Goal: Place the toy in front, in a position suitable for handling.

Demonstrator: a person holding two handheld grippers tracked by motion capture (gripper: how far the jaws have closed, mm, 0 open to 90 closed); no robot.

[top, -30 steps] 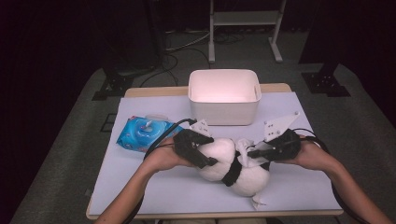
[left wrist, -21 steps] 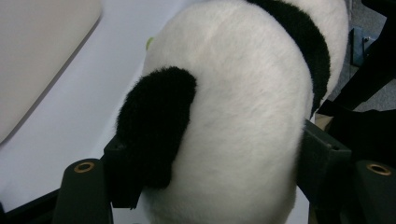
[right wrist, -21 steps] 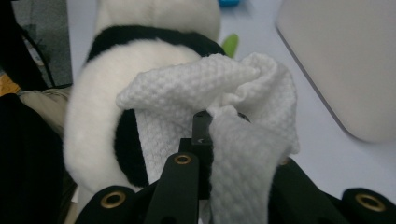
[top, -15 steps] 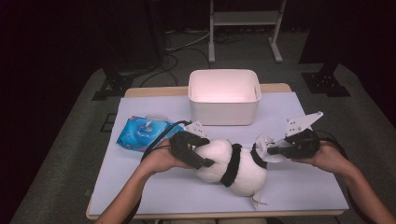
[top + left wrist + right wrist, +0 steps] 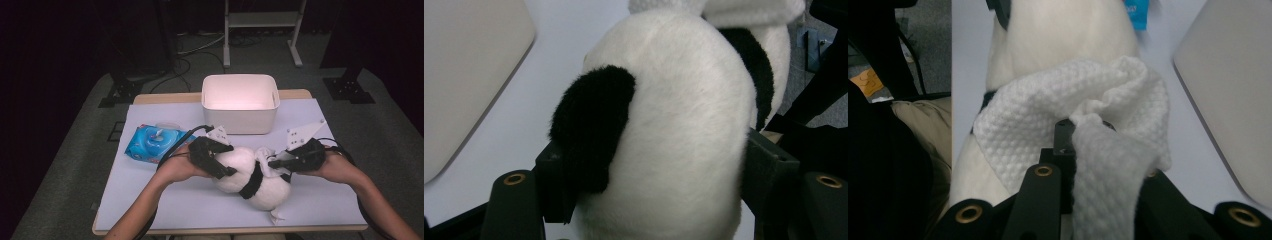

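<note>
- The white plush toy with black patches and a black band (image 5: 252, 182) lay on its side near the front middle of the bench, between our two hands.
- Our left tongs (image 5: 216, 159) gripped the toy's rounded white end; in the left gripper view its two black jaws pressed into the plush (image 5: 674, 140) from either side, one just beneath a black furry patch.
- A crumpled white textured cloth wipe (image 5: 265, 162) rested against the toy's upper side, just beside the black band.
- Our right tongs (image 5: 280, 162) were closed on that wipe; in the right gripper view the jaws pinched a fold of it (image 5: 1088, 130) with the toy's white body right behind.
- A blue soft packet of wet wipes (image 5: 154, 142) lay flat on the bench to the left of the left hand, apart from the toy.
- A white rectangular plastic tub (image 5: 240, 102) stood at the far middle of the bench, behind the toy and not touching it.
- The bench (image 5: 150, 200) was covered by a pale sheet, with its wooden edge showing at the front and the back.
</note>
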